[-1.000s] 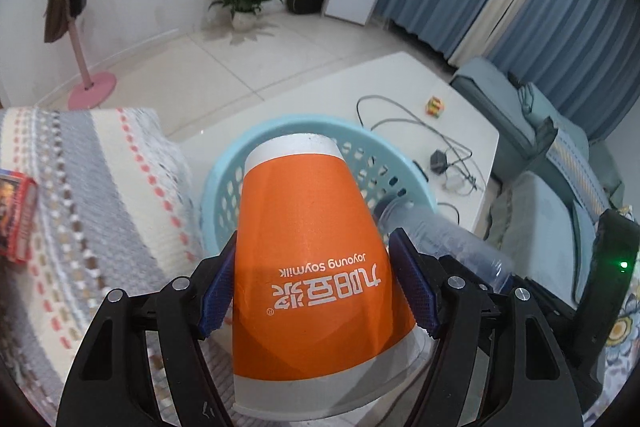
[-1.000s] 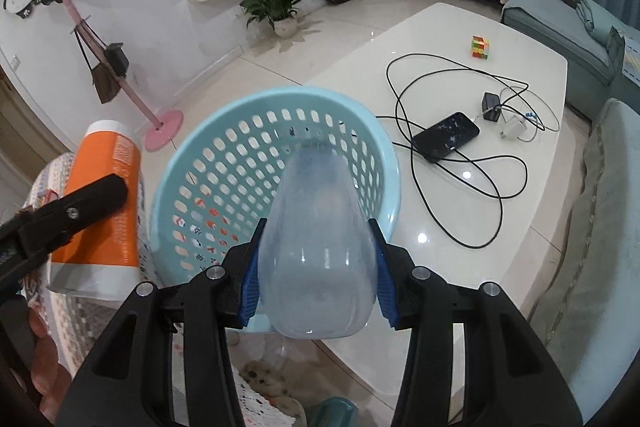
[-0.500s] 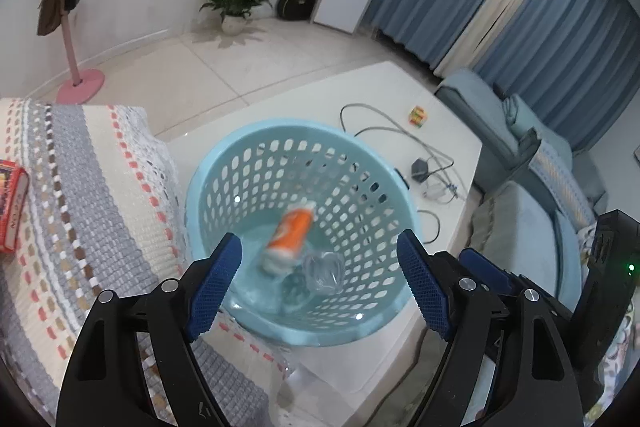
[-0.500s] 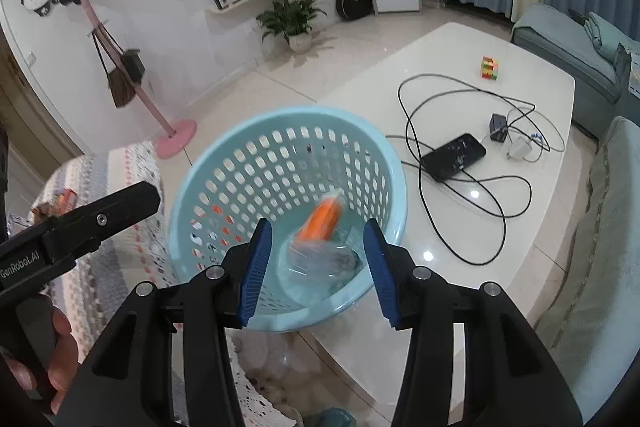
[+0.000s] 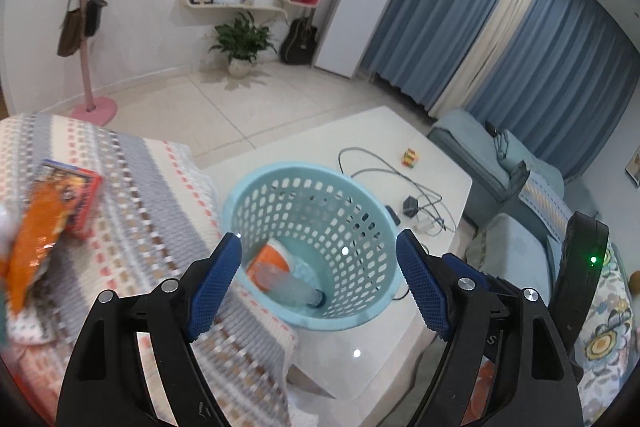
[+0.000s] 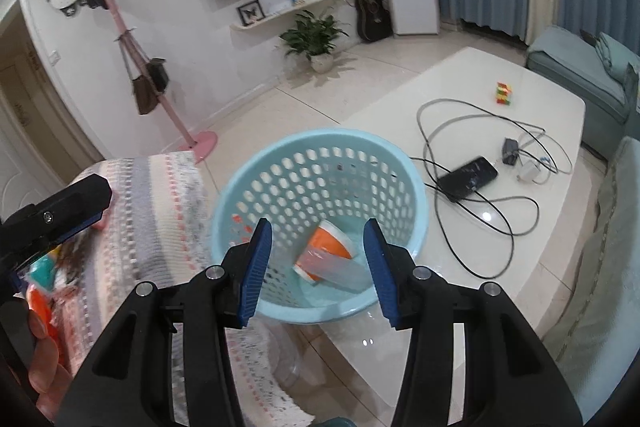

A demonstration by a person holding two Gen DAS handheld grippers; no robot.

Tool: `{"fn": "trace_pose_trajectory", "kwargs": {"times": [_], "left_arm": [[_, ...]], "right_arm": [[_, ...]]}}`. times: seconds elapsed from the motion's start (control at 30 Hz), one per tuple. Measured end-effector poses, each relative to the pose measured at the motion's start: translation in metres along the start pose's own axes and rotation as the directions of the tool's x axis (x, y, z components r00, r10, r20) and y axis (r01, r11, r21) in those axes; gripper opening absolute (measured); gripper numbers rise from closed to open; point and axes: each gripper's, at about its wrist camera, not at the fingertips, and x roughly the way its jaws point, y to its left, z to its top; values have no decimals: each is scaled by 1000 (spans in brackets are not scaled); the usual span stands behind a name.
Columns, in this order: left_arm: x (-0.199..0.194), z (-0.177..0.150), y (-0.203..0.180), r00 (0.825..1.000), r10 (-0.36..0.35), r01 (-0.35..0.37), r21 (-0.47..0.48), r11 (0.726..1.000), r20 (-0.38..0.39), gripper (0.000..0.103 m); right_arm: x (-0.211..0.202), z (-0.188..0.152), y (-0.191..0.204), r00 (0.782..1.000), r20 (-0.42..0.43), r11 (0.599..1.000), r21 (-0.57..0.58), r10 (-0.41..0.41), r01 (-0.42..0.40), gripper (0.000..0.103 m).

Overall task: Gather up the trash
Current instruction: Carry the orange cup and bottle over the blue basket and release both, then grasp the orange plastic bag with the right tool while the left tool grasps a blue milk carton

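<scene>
Both grippers' blue fingers (image 5: 218, 283) are spread with nothing between them: left gripper (image 5: 320, 287), right gripper (image 6: 318, 267). Below them, an orange cup (image 6: 330, 247) and clear plastic bottle (image 5: 290, 285) lie inside the pale blue basket (image 6: 320, 147) on the white table (image 6: 460, 75).

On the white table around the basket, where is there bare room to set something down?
The white table is bare on its far side, between the basket and the colourful cube. The near edge past the cable loops is also free. The phone, charger and cables crowd the middle.
</scene>
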Motion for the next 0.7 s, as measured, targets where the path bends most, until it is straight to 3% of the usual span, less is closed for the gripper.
{"fn": "trace_pose_trajectory", "kwargs": {"times": [0.23,0.33,0.53,0.7], "left_arm": [[-78,-15,22,991,70,-65,-48,997,113,77],[-113,-23,40,982,112,-101,-80,992,149,77],[-184,-54,92,948,245,-207,-192,959,202,77],[-231,-89,142,904,380,-320,-281,905,195,78]], "right_arm": [[-38,-2,59,989,77,985,-124,129,-119,44],[-47,-8,86,979,73,970,-168,191,-177,44],[-60,-30,148,949,26,918,-263,314,-297,50],[-66,-56,203,916,-40,858,-335,400,-389,58]]}}
